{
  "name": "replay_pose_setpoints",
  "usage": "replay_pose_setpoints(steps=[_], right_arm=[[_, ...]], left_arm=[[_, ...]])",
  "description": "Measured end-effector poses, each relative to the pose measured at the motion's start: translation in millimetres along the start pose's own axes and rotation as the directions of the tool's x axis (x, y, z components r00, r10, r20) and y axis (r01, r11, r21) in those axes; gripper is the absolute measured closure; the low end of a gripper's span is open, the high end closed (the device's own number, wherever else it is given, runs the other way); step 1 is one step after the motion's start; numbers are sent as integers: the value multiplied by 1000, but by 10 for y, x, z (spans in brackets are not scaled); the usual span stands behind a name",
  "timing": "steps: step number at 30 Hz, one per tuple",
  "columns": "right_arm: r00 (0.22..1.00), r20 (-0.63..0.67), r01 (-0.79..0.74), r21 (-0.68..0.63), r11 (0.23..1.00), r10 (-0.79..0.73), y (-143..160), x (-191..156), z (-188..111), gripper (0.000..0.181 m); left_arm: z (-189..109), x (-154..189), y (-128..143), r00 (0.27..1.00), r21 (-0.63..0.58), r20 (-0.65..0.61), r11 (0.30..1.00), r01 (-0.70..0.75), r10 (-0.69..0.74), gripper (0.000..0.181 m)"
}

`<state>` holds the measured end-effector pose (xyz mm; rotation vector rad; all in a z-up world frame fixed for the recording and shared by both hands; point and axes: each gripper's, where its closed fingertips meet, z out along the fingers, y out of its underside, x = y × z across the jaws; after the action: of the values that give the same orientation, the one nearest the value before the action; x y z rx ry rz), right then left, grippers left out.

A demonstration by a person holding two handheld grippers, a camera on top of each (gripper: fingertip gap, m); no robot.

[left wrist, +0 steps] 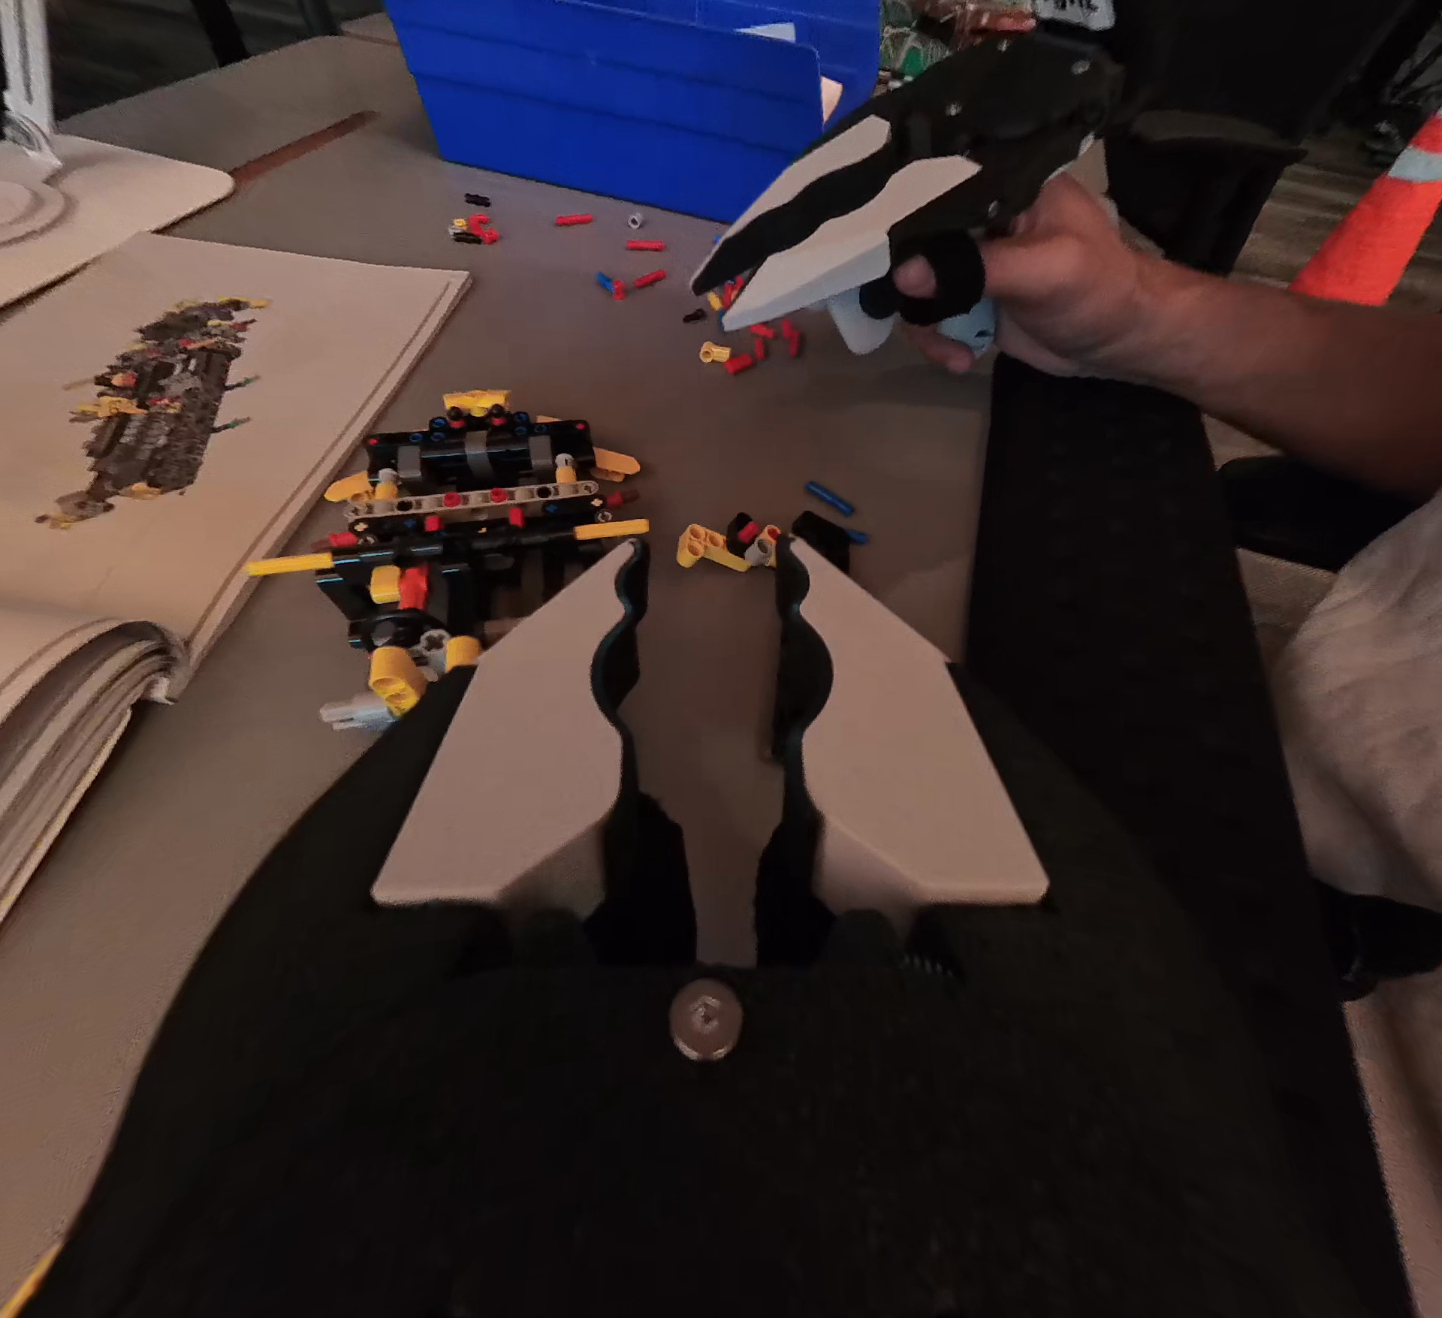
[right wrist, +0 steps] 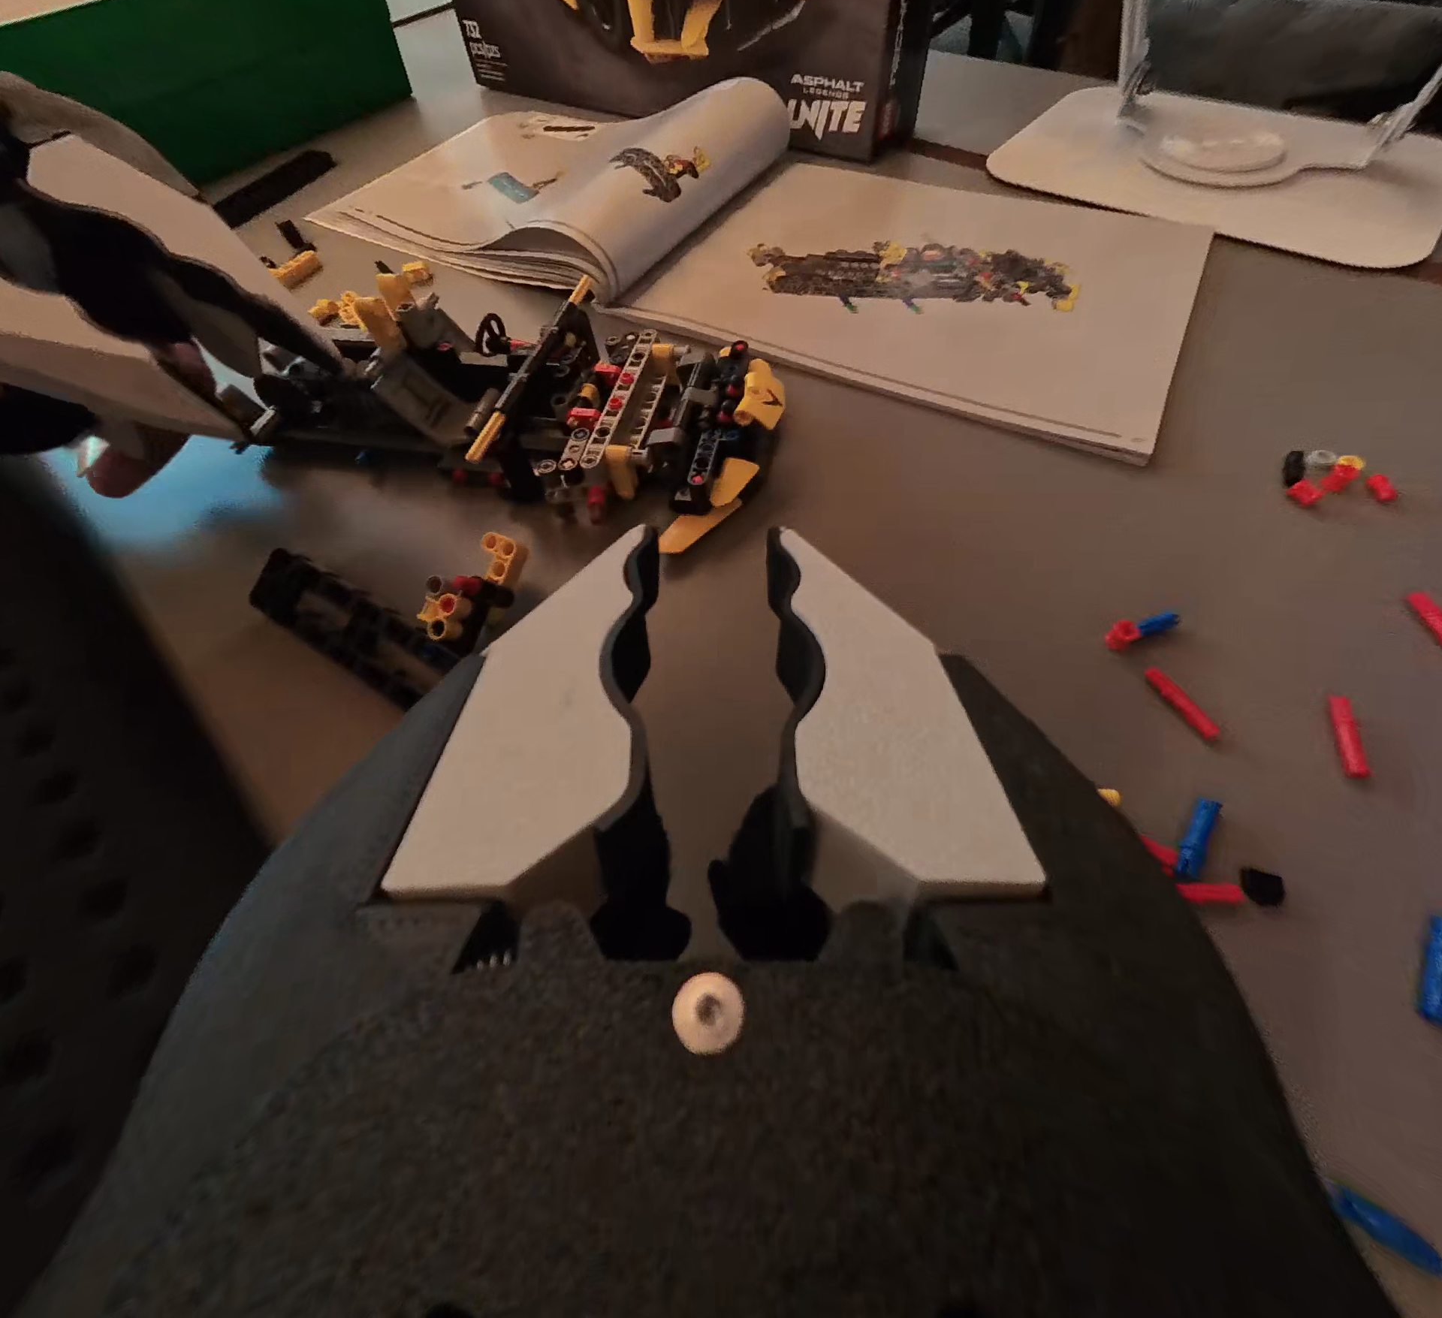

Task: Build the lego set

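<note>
Left gripper [left wrist: 710, 555] hovers low over the table [left wrist: 546, 336] with its jaws parted and nothing between them, the half-built lego chassis [left wrist: 476, 500] lying just off its tip at ten o'clock beside the open instruction booklet [left wrist: 195, 422]. Right gripper [right wrist: 712, 539] hangs jaws apart and empty too, that chassis [right wrist: 593, 414] at eleven o'clock in its view. A small yellow-and-black sub-assembly [left wrist: 729, 543] sits at the left gripper's tip, with red and blue pins [right wrist: 1182, 703] scattered at three o'clock of the right one.

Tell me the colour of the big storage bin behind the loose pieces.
Blue bin; clearest in the left wrist view.
</note>
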<state>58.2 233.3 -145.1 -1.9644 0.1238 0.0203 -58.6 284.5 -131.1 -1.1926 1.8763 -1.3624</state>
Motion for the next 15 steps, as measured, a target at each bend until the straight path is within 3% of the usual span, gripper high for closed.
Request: replay_pose_setpoints(steps=[10, 15], right_arm=[[993, 2, 116, -96, 989, -117, 149, -110, 81, 162], [998, 11, 58, -87, 995, -57, 133, -96, 71, 151]], left_arm=[[-37, -47, -63, 996, 34, -15, 996, 83, -82, 147], [-29, -94, -41, 995, 22, 10, 995, 97, -97, 147]])
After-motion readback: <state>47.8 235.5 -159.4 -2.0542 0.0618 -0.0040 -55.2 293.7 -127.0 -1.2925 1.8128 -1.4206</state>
